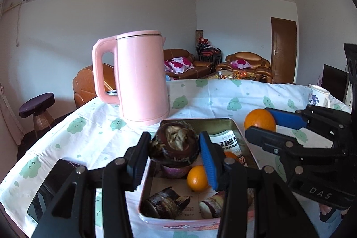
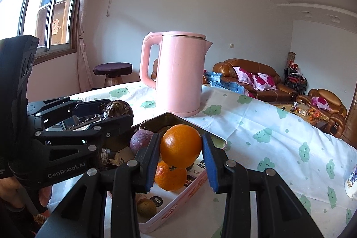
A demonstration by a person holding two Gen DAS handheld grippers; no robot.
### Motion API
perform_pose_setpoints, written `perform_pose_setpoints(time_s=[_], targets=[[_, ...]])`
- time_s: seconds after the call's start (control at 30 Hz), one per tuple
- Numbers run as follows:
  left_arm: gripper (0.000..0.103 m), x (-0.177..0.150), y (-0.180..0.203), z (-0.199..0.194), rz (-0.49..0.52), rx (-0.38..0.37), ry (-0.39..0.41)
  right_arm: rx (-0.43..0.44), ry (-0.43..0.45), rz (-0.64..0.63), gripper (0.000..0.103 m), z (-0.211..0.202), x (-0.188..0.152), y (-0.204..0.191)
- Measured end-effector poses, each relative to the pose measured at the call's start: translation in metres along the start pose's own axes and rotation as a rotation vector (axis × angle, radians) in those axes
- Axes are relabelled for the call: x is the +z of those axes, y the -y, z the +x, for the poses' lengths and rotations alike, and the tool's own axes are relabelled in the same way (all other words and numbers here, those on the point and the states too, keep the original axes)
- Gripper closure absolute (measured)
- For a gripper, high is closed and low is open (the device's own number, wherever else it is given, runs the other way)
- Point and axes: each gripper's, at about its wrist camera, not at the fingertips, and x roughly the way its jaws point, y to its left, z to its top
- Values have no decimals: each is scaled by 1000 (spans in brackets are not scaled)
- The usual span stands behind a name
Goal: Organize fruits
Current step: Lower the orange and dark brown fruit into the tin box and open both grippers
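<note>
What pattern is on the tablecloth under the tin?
White tablecloth printed with green smiling cloud shapes and small green drops; clearest in the right wrist view.

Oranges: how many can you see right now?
2. One orange is clamped in the right gripper above the tin; a second orange lies inside the tin. Others may be hidden behind the fingers.

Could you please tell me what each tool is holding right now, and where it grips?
Left tool: dark brown fruit, gripped at its sides. Right tool: orange, also across its sides.
</note>
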Motion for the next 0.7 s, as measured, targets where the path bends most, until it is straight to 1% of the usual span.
perform_pose_setpoints(time_s=[0.27, 0.6, 0.67, 0.7], targets=[[57, -10, -8, 13, -17, -19, -62, 34, -74, 0, 64, 15, -7, -9], [56, -15, -3, 18, 4, -22, -94, 51, -151, 1, 64, 26, -18, -12], [56, -15, -2, 18, 7, -16, -90, 64, -172, 3, 63, 29, -20, -13], [55, -15, -1, 18, 11, -15, -87, 64, -171, 0, 61, 28, -20, -14]])
